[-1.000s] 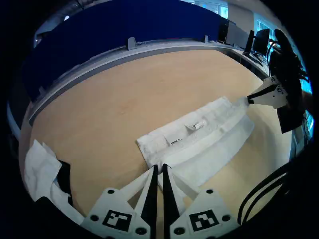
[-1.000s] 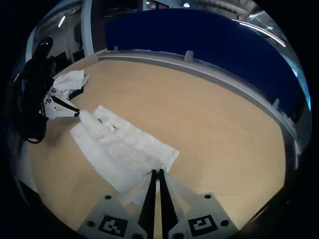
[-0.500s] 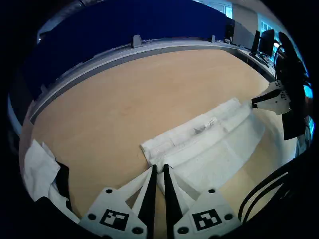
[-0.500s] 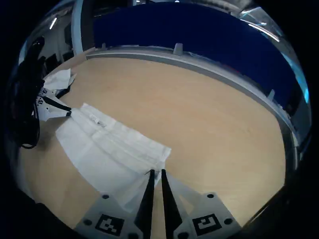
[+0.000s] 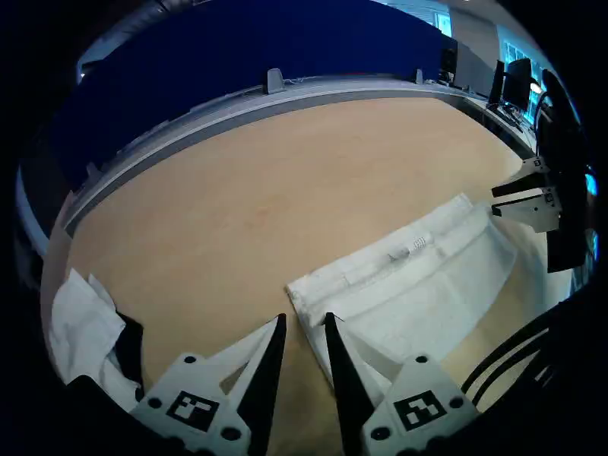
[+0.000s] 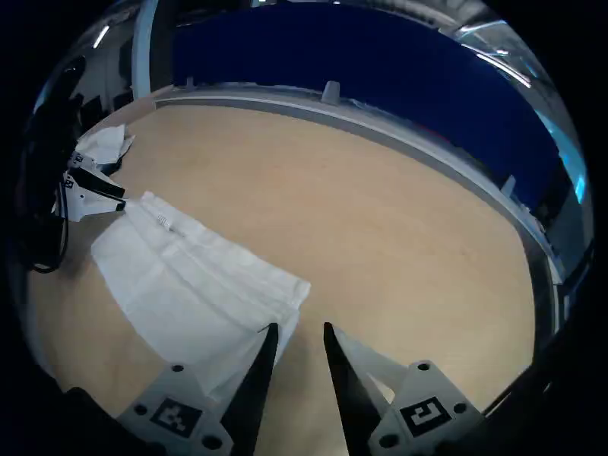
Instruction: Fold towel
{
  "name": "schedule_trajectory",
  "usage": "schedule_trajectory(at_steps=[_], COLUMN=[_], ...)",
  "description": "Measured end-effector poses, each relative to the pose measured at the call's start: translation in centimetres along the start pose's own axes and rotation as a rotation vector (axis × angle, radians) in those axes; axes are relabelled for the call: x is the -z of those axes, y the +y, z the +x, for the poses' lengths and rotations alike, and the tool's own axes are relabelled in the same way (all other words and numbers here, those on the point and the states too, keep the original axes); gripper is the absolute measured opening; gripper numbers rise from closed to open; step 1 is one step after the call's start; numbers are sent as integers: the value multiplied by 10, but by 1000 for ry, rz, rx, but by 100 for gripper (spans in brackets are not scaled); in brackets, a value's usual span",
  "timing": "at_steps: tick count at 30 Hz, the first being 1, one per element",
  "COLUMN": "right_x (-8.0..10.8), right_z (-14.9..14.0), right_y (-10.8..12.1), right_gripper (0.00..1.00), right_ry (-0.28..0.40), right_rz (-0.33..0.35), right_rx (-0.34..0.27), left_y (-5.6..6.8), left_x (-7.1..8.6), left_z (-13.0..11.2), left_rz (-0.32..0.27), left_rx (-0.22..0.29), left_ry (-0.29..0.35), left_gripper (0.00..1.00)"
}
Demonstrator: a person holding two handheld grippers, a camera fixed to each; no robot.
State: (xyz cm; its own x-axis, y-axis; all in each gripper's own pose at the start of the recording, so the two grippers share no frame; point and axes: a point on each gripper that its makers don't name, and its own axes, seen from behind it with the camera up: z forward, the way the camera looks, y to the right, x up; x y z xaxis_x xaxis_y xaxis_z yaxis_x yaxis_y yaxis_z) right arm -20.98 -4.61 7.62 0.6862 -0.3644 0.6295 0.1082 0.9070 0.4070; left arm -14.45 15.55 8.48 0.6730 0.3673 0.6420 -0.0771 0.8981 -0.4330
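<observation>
A white towel (image 5: 414, 285) lies folded in a long strip on the wooden table (image 5: 251, 197), a small label on its top. My left gripper (image 5: 302, 319) is open, its fingertips just short of the towel's near corner, the right finger over the towel's edge. My right gripper (image 6: 299, 328) is open too, at the opposite end of the towel (image 6: 190, 281), its left finger above the cloth. Each view shows the other gripper at the towel's far end: the right gripper (image 5: 495, 201) and the left gripper (image 6: 121, 197), both held by a dark-sleeved arm.
A crumpled white cloth (image 5: 80, 334) with something black beside it lies at the table's left end, also seen as a white cloth (image 6: 102, 143). A blue partition (image 5: 251, 38) with a grey rail runs along the table's back edge. Monitors (image 5: 517, 76) stand far right.
Both grippers have gone from shut on the towel's end corners to open, letting the towel go. The towel has settled flat on the table.
</observation>
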Motion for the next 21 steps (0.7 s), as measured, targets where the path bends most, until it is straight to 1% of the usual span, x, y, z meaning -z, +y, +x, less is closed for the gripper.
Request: schedule_trajectory(at_steps=[1, 5, 7, 9, 11, 13, 15, 19, 21], right_x=[0, -1, -1, 0, 2, 4, 6, 9, 11], right_z=[1, 4, 7, 10, 13, 15, 17, 18, 18], right_y=[1, 6, 7, 8, 10, 12, 13, 15, 16], right_gripper=[50, 61, 66, 74, 80, 81, 85, 96, 99], right_ry=[1, 2, 7, 16, 26, 32, 37, 42, 44], right_rz=[-4, -23, -29, -34, -40, -44, -49, -52, -51], right_rx=[-2, -7, -10, -13, -15, -17, -17, -21, -25], left_y=[-1, -7, -10, -12, -15, -17, -20, -25, -27], left_x=[0, -2, -1, 0, 3, 5, 7, 12, 15], left_z=[1, 3, 4, 5, 7, 8, 8, 7, 6], left_rz=[3, 19, 26, 33, 39, 43, 48, 55, 55], left_rx=[1, 8, 12, 18, 27, 35, 43, 53, 58], left_ry=[-1, -3, -2, 3, 13, 19, 24, 26, 26], left_gripper=[40, 61, 77, 86, 89, 90, 89, 90, 90])
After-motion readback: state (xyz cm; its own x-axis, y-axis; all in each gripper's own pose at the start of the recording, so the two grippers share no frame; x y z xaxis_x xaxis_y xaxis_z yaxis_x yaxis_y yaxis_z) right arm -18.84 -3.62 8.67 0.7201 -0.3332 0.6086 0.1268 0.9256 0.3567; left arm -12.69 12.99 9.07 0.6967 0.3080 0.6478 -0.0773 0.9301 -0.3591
